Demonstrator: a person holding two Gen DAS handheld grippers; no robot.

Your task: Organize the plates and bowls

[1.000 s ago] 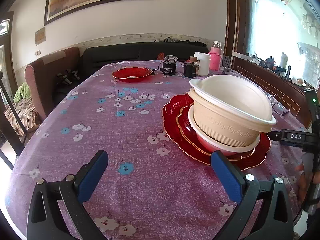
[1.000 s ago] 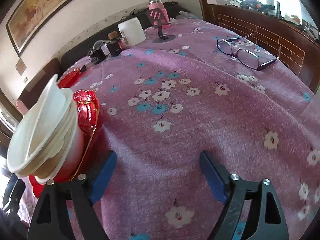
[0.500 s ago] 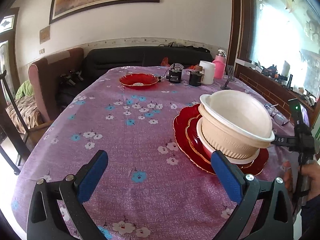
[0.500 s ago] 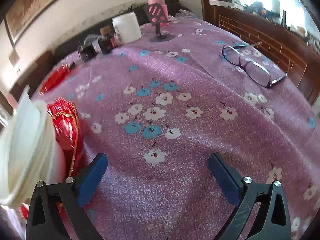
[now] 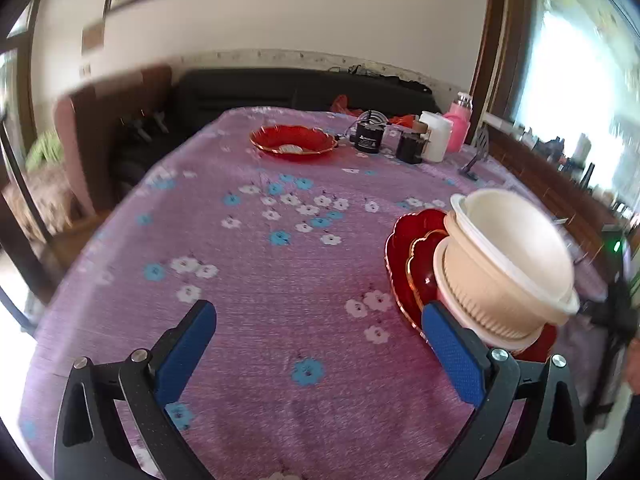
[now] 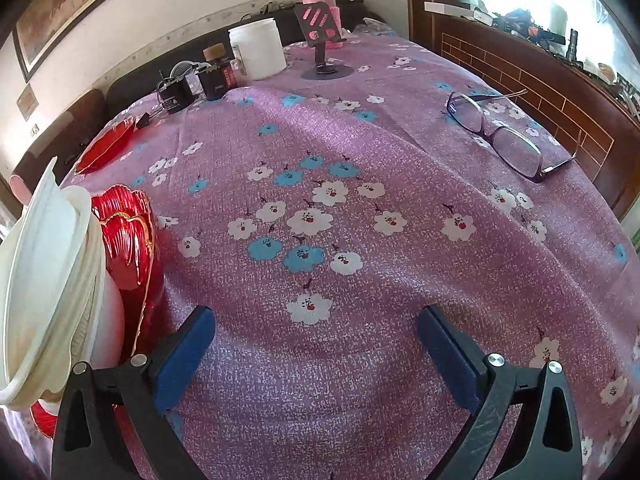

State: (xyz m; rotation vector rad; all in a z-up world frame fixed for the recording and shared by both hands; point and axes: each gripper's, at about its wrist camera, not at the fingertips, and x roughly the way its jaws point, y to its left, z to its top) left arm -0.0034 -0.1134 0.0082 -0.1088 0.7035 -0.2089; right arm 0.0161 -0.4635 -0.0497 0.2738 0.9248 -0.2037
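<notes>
A stack of cream and white bowls (image 5: 508, 264) sits on nested red plates (image 5: 408, 248) at the right of the purple flowered table. A lone red plate (image 5: 294, 142) lies at the far side. My left gripper (image 5: 318, 340) is open and empty over the cloth, its right finger next to the stack. In the right wrist view the bowl stack (image 6: 48, 280) and red plates (image 6: 128, 232) are at the left edge, the far red plate (image 6: 106, 146) beyond. My right gripper (image 6: 314, 344) is open and empty to the right of the stack.
Dark jars (image 5: 368, 138), a white container (image 5: 436, 136) and a pink bottle (image 5: 460, 120) stand at the table's far end. A phone stand (image 6: 324, 52) and eyeglasses (image 6: 500, 136) lie on the right side. A sofa and an armchair sit behind the table.
My left gripper has drawn back and swung left, so the stack now sits further right in its view. My right gripper has shifted slightly; the stack stays at its left edge.
</notes>
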